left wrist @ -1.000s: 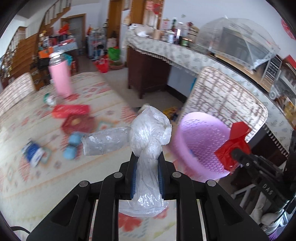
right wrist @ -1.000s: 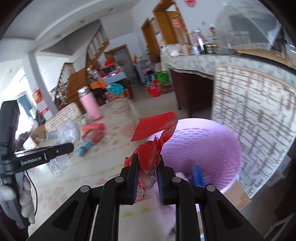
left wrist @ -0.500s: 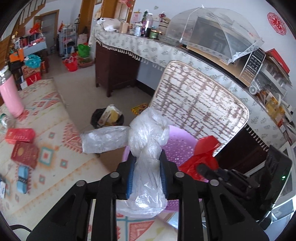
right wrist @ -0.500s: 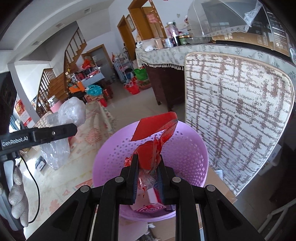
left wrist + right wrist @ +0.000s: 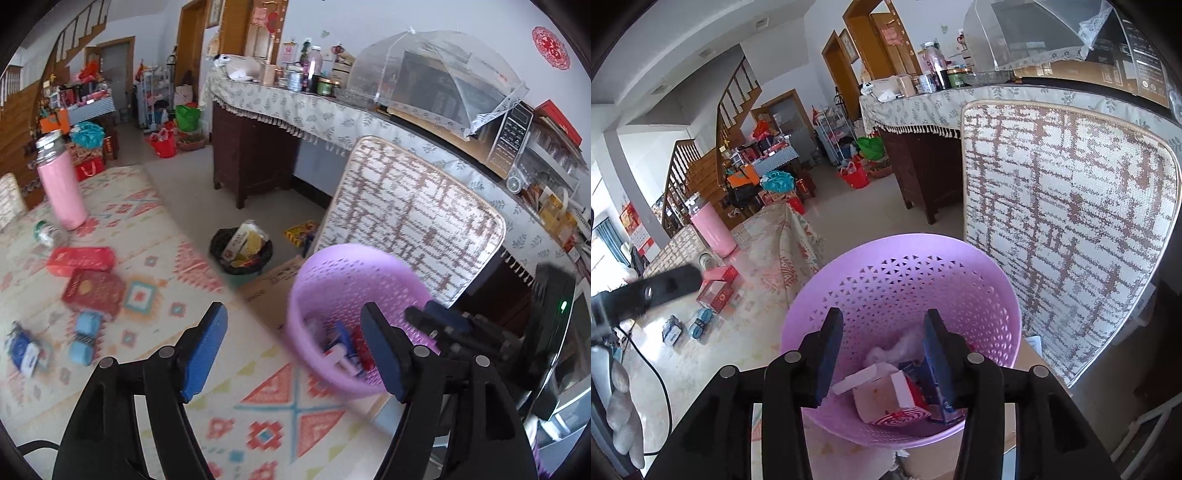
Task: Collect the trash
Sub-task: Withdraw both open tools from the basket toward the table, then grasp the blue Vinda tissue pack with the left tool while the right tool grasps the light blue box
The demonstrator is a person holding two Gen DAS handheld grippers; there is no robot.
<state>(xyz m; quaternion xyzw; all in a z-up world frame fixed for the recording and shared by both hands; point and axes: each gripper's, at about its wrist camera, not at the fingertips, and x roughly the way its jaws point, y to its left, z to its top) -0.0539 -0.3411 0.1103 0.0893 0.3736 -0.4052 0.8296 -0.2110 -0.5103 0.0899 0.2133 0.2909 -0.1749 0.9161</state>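
Bright daylight, fisheye warp, motion-blurred tabletop

Lived-in home, dining area. Wooden staircase (image 5: 701,155), patterned tablecloth (image 5: 155,243), woven-back chair (image 5: 406,214), sideboard (image 5: 295,107) crowded with jars, mesh food cover (image 5: 436,77), microwave (image 5: 509,136), floor clutter.

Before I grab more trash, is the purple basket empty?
No. The purple basket already holds a white carton and crumpled plastic.
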